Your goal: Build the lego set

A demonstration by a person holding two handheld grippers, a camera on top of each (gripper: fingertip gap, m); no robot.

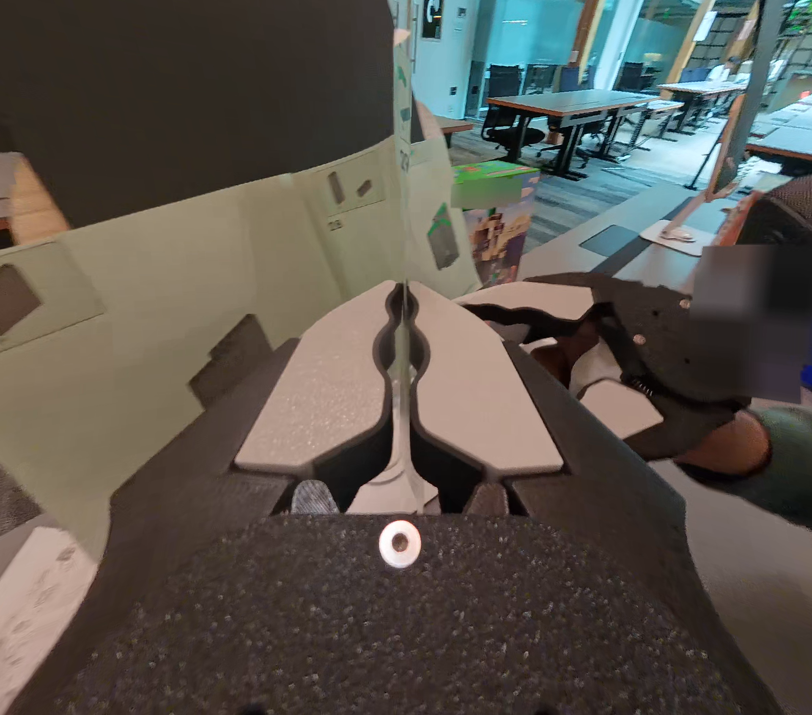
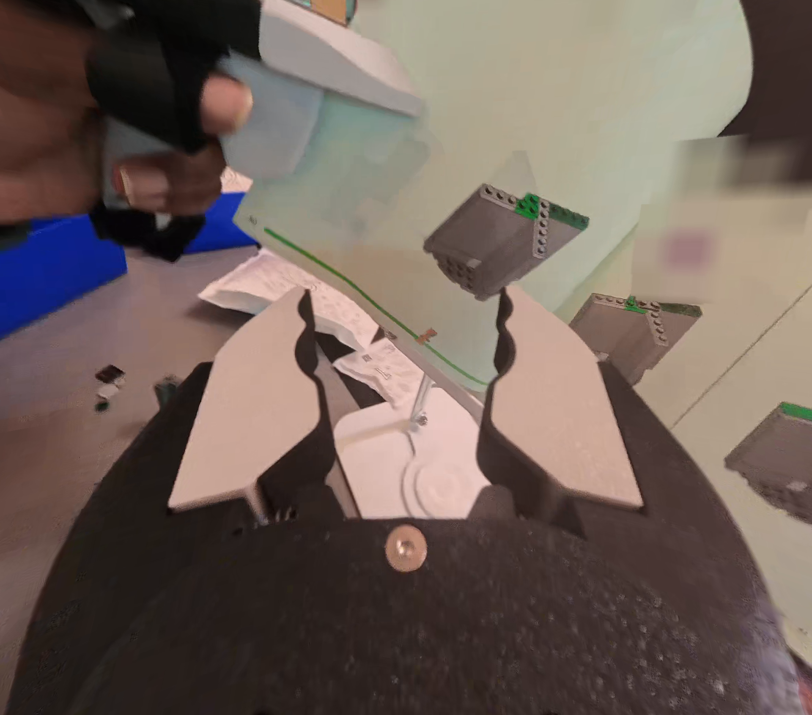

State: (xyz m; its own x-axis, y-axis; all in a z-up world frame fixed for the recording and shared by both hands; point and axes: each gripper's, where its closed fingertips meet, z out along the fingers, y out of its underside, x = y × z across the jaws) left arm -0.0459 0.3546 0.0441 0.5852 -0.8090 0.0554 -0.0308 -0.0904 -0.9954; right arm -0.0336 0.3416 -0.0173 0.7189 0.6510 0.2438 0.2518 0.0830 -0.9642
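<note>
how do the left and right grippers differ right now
The left gripper has its jaws shut on a page of the instruction booklet, seen edge-on between them; the right gripper has its jaws spread wide and holds nothing. The left one pinches the paper, while the right one only hangs in front of the booklet's printed pages. Both share black bodies and pale grey pads.

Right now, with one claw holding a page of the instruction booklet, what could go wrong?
1. The left claw is shut on a single thin page seen edge-on; a sideways pull might crease or tear it.
2. The raised booklet fills much of the right claw's view, so that open claw could bump it.
3. Small loose pieces lie on the table; a swinging page might scatter them.
</note>
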